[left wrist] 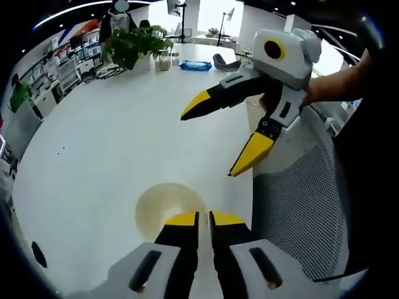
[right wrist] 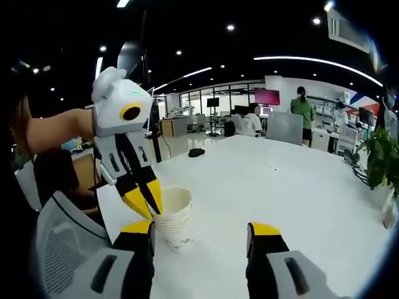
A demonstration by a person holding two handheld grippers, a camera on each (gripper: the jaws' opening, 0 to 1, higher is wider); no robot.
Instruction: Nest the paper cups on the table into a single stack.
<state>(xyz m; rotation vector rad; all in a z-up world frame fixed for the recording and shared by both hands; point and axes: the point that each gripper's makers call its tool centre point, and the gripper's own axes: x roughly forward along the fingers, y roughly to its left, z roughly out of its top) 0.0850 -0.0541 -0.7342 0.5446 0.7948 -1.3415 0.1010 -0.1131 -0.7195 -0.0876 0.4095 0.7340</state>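
A stack of nested cream paper cups (right wrist: 173, 218) stands on the white table (right wrist: 299, 199) near its edge. From above, its open mouth (left wrist: 163, 207) lies just ahead of my left gripper (left wrist: 204, 219). The jaws are pinched almost together on the near rim. In the right gripper view the left gripper (right wrist: 146, 202) comes down from the left, its yellow tips clamping that rim. My right gripper (right wrist: 201, 229) is open with nothing between its jaws and hovers just in front of the stack. In the left gripper view the right gripper (left wrist: 213, 142) hangs above the table, spread wide.
A grey mesh chair (left wrist: 305, 205) stands against the table edge beside the stack. A potted plant (left wrist: 134, 43), jars and a blue packet (left wrist: 195, 65) sit at the far end. People (right wrist: 303, 106) stand in the office behind. Wide bare tabletop (left wrist: 106, 137) stretches beyond the cups.
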